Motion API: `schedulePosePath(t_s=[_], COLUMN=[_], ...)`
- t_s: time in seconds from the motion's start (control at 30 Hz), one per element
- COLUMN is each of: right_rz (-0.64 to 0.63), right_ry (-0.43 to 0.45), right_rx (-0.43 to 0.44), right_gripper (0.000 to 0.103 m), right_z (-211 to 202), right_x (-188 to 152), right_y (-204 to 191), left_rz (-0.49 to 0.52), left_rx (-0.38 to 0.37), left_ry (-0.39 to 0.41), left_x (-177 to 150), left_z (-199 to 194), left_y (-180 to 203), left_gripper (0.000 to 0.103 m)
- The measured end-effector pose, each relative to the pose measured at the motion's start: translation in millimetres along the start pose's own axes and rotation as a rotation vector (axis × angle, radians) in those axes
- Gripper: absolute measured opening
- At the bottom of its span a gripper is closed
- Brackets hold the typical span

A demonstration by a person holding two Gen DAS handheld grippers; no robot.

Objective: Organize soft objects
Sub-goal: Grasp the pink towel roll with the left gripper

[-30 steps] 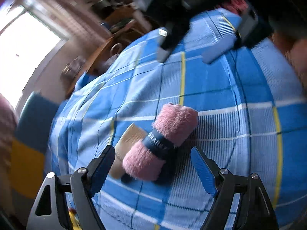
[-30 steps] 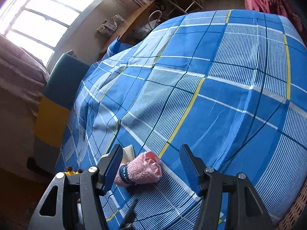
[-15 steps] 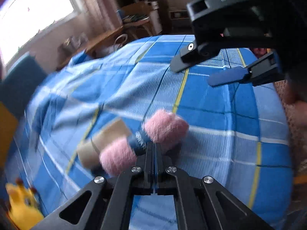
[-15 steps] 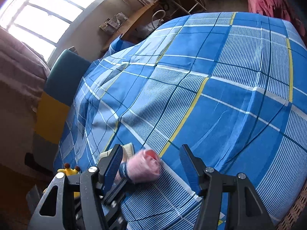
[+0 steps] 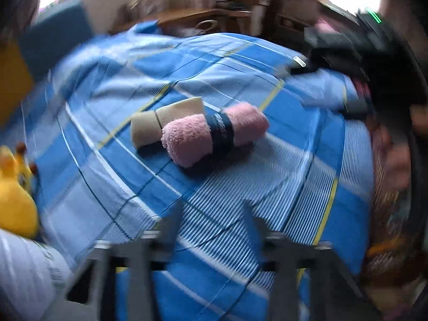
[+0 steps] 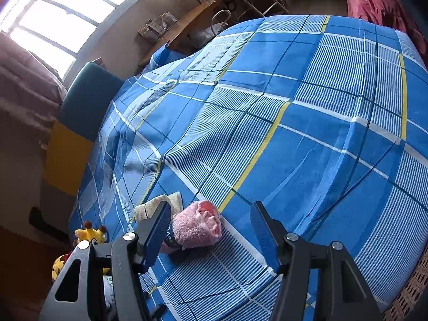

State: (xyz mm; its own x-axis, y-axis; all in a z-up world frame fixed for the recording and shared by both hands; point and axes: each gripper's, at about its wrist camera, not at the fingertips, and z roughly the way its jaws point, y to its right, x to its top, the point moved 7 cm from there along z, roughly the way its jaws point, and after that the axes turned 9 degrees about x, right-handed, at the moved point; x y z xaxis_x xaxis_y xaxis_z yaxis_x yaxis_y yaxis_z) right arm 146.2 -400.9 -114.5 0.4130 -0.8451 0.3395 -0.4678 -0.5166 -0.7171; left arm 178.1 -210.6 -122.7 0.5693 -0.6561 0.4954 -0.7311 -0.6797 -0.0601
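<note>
A rolled pink towel (image 5: 214, 136) with a dark band lies on the blue plaid bedspread (image 5: 267, 187). A rolled beige cloth (image 5: 160, 123) lies against its far side. My left gripper (image 5: 211, 214) is blurred, open and empty, a little short of the pink roll. In the right wrist view the pink towel (image 6: 196, 227) and beige cloth (image 6: 157, 206) lie just ahead of my open, empty right gripper (image 6: 211, 216), toward its left finger. The right gripper's body shows at the far right of the left wrist view (image 5: 361, 53).
A yellow plush toy (image 5: 13, 187) sits at the bed's left edge, also seen in the right wrist view (image 6: 88, 238). A white bag (image 5: 24, 272) lies near it. A teal and yellow headboard (image 6: 85, 99), a window and a cluttered desk (image 6: 187, 26) stand beyond the bed.
My left gripper opened from shut and pulled back from the pink roll, swinging its view. The pink roll stays on the bed beside the beige cloth. The right gripper barely moved.
</note>
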Motion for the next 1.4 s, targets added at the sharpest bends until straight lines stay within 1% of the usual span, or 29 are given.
schedulePosePath(t_s=[0.07,0.1,0.13,0.2,0.27,0.33,0.4,0.43,0.47,0.5,0.53,0.6,0.63,0.67,0.73,0.8,0.93,1.0,1.03,1.07,1.1,1.13,1.17,1.2,1.23,1.27,1.3,1.33,1.4], right_rz=[0.032,0.038,0.041,0.044,0.041,0.041,0.039,0.039,0.039,0.039,0.039,0.02,0.011,0.014,0.033,0.051,0.013,-0.004,-0.008,-0.008,-0.015,-0.029,-0.034,-0.023,-0.007,0.007,0.034,0.053,0.106], right_ry=[0.005,0.002,-0.003,-0.009,-0.019,-0.025,-0.028,-0.037,-0.044,-0.056,-0.062,-0.075,-0.087,-0.1,-0.153,-0.192,-0.244,-0.278,-0.291,-0.285,-0.261,-0.233,-0.199,-0.172,-0.157,-0.146,-0.126,-0.114,-0.091], right_rx=[0.013,0.017,0.021,0.033,0.042,0.051,0.051,0.056,0.057,0.062,0.067,0.07,0.074,0.088,0.132,0.159,0.218,0.263,0.284,0.284,0.274,0.266,0.262,0.258,0.249,0.237,0.221,0.212,0.207], right_gripper=[0.062,0.062,0.062,0.062,0.062,0.062,0.062,0.062,0.062,0.062,0.062,0.063,0.063,0.063,0.063,0.063,0.062,0.062,0.062,0.062,0.062,0.062,0.062,0.062,0.062,0.062,0.062,0.062,0.062], right_z=[-1.1,-0.5,0.2,1.4,3.3,4.3,5.1,6.6,8.1,10.4,11.7,14.7,17.0,19.3,28.7,34.8,41.2,42.9,43.1,41.5,37.2,33.2,27.6,23.2,21.2,19.8,17.4,15.9,13.4], right_x=[1.0,1.4,1.2,0.4,-1.0,-1.8,-2.3,-3.5,-4.8,-6.2,-6.8,-8.3,-10.4,-12.8,-19.3,-24.8,-35.5,-42.3,-45.3,-45.1,-42.6,-39.1,-34.5,-31.6,-29.1,-27.3,-24.4,-21.8,-15.6], right_y=[4.1,4.9,5.2,4.0,1.8,0.3,0.0,-0.7,-1.4,-2.2,-3.0,-6.6,-8.9,-10.4,-13.6,-15.4,-31.1,-40.5,-44.8,-45.4,-45.5,-46.3,-46.0,-43.6,-39.7,-35.7,-28.8,-24.3,-13.1], left_rz=[-0.155,-0.207,-0.282,-0.376,-0.447,-0.479,-0.469,-0.466,-0.462,-0.456,-0.44,-0.424,-0.433,-0.43,-0.418,-0.399,-0.334,-0.289,-0.248,-0.215,-0.162,-0.126,-0.088,-0.055,0.006,0.063,0.11,0.203,0.339], left_rx=[-0.057,-0.071,-0.079,-0.066,-0.094,-0.097,-0.056,-0.052,-0.07,-0.074,-0.067,-0.056,-0.083,-0.092,-0.111,-0.138,-0.178,-0.203,-0.188,-0.153,-0.099,-0.063,-0.02,0.016,0.06,0.088,0.108,0.158,0.193], left_ry=[-0.041,-0.052,-0.065,-0.077,-0.078,-0.05,-0.019,-0.017,-0.028,-0.033,-0.04,-0.066,-0.053,-0.038,-0.015,-0.005,-0.005,-0.008,-0.014,-0.008,0.018,0.035,0.047,0.058,0.085,0.116,0.133,0.157,0.166], left_x=[11.1,15.5,20.9,27.7,33.8,41.7,49.7,53.3,55.3,58.4,58.9,55.8,53.1,51.0,43.5,33.0,10.0,-3.9,-12.9,-16.1,-16.2,-14.3,-9.8,-4.5,4.1,11.4,16.8,24.3,32.3], left_z=[8.8,11.7,17.2,25.9,31.6,34.8,40.7,44.1,47.9,50.4,53.6,60.2,58.3,55.1,46.6,35.9,17.5,6.1,-0.6,-5.1,-10.5,-13.6,-14.9,-15.3,-16.6,-17.3,-14.1,-10.6,-1.8], left_y=[-9.6,-13.0,-18.0,-23.7,-25.4,-24.9,-24.4,-22.1,-18.7,-19.5,-17.0,-21.6,-21.2,-20.9,-18.7,-13.1,2.6,12.8,17.3,18.1,17.5,16.2,13.5,11.2,10.4,11.7,10.6,14.1,21.4], left_gripper=[0.054,0.056,0.061,0.072,0.075,0.082,0.083,0.083,0.082,0.074,0.047,0.01,0.007,0.0,0.0,0.0,0.0,0.0,0.0,0.0,0.0,0.002,0.005,0.017,0.034,0.042,0.053,0.054,0.054])
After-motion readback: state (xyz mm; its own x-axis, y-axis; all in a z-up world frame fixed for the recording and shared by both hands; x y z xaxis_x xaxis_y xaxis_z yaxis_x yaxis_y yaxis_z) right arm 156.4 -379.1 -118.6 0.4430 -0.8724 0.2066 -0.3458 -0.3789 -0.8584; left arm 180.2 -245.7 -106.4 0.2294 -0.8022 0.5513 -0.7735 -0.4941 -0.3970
